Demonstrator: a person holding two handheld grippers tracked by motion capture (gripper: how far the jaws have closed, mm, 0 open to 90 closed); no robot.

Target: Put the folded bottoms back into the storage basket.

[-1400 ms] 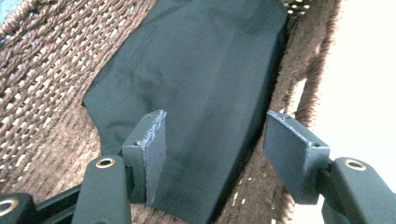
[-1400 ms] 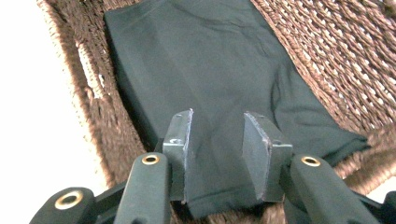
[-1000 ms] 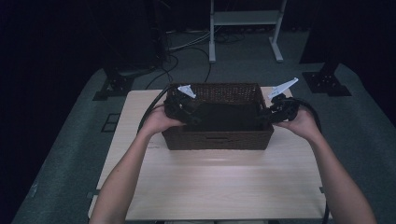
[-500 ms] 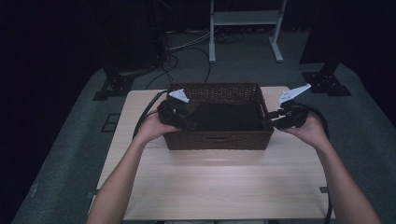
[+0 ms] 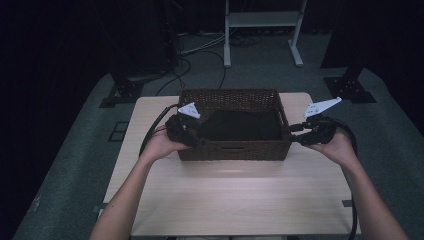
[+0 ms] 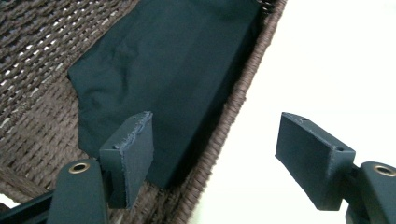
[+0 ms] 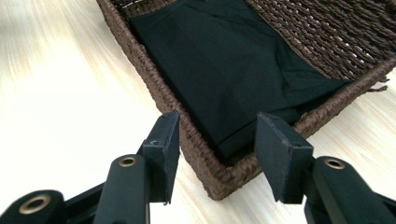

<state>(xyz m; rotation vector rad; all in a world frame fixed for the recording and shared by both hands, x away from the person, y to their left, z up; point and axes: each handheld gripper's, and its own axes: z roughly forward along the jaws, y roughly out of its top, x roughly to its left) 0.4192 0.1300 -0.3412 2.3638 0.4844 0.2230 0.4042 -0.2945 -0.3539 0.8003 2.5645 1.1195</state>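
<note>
A dark brown wicker basket stands at the back middle of the light wood table, with a folded black cloth lying in it. My left gripper is at the basket's left end and my right gripper just off its right end. In the left gripper view the jaws straddle the woven rim, one over the cloth, one over the table. In the right gripper view the gripper frames a basket corner. Both pairs of jaws have just been opening and press on nothing.
A white metal stand and loose cables are on the floor behind the table. Black stand bases sit off its back corners. Bare tabletop stretches from the basket to the near edge.
Both hands have drawn outward from the basket's ends and slightly toward the near edge, and their jaws have spread. The basket has stayed where it was.
</note>
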